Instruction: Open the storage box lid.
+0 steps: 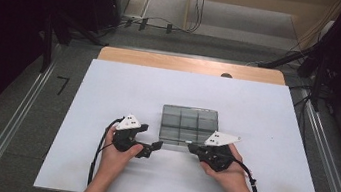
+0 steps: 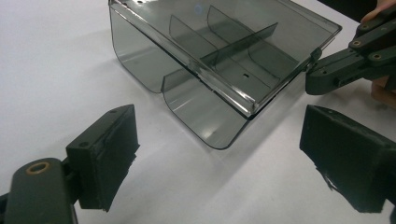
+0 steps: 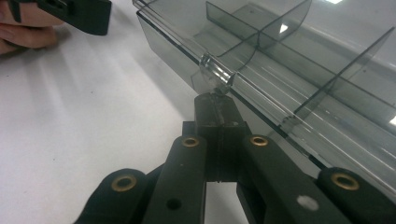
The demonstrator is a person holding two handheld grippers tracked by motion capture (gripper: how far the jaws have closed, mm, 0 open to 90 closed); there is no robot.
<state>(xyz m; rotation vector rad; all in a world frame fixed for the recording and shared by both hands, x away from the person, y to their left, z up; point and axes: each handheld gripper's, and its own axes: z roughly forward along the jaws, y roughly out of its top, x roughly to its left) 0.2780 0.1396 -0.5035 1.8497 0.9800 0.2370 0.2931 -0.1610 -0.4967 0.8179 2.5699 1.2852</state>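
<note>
Covering most of the wooden table (image 1: 113,54), a white sheet (image 1: 124,84) carries a smoked clear box (image 1: 189,124) just past centre toward five o'clock. From the high view the box reads as a flat grid of compartments; the left gripper view shows more: curved walls, dividers and a closed lid (image 2: 261,28).

The left gripper (image 1: 155,146) sits at the box's seven o'clock corner. Its own view shows the jaws spread wide with bare sheet between them, the box lying ahead at twelve o'clock, untouched. The high view hides that gap.

The right gripper (image 1: 192,147) meets the box's front edge at six o'clock. Its own view shows the jaws drawn fully together, their tips pinching a small clear latch (image 3: 215,77) on the lid's rim, a part too small to make out from above. The left gripper view catches this gripper (image 2: 312,77) at two o'clock, its tip at the box's corner.
</note>
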